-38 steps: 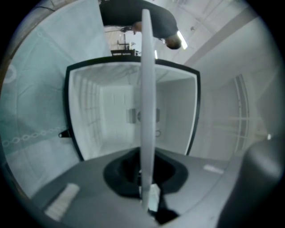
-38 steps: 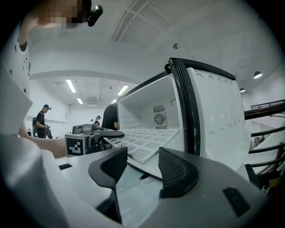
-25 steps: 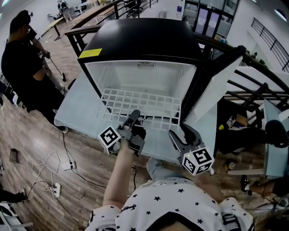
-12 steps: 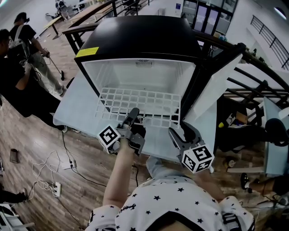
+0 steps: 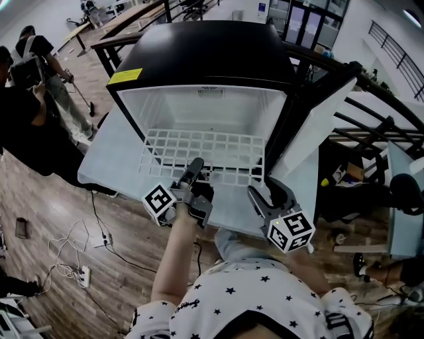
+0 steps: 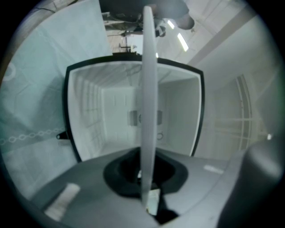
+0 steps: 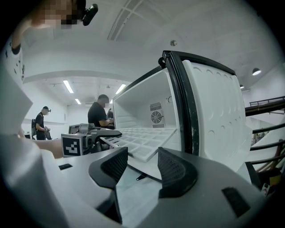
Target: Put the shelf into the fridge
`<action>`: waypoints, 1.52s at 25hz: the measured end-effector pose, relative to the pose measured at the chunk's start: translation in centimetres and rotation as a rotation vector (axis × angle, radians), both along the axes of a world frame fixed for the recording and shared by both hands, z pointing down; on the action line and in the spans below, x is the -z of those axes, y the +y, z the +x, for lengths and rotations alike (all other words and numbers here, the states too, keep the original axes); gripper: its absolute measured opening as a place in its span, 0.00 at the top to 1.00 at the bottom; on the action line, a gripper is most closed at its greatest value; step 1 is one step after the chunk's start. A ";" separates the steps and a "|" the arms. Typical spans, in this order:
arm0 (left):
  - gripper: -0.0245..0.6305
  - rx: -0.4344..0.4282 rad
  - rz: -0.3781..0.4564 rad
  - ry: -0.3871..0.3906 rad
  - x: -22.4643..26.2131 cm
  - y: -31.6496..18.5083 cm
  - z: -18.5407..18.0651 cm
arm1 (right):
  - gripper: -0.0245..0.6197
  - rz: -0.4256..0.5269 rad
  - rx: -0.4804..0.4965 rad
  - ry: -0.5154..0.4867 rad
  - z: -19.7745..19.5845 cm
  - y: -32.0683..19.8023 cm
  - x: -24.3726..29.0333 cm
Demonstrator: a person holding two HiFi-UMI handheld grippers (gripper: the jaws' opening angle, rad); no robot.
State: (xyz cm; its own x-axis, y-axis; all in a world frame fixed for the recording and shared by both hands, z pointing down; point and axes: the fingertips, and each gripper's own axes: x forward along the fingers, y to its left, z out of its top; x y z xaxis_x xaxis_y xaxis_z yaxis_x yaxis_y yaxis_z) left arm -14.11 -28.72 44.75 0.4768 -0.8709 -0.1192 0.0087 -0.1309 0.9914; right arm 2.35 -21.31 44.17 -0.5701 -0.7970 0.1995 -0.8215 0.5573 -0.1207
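Shelf (image 5: 205, 155) juts from the fridge (image 5: 205, 59), near edge pinched in left gripper (image 5: 197, 167); right gripper (image 5: 262, 193) spread, just beside.

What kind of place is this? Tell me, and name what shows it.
Probably a lab or workshop hall, not a home kitchen: loose cables and a power strip lie on the wood floor near the fridge, and long work tables stand behind it.

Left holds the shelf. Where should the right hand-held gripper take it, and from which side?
Probably grip the shelf by its front edge, right of the left hand-held gripper, coming from the front with one jaw above and one below: it lies flat and only that edge sticks out of the fridge.
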 end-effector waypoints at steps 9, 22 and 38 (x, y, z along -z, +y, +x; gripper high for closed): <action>0.92 0.004 -0.008 -0.002 -0.1 -0.7 0.2 | 0.63 0.005 -0.010 -0.001 0.4 -1.0 0.1; 0.92 0.011 -0.021 0.009 -0.2 -2.4 0.5 | 0.63 0.012 -0.020 0.003 0.7 -2.8 0.1; 0.92 0.006 -0.034 -0.005 0.0 -5.2 0.6 | 0.66 0.019 -0.066 0.004 0.9 -5.0 0.3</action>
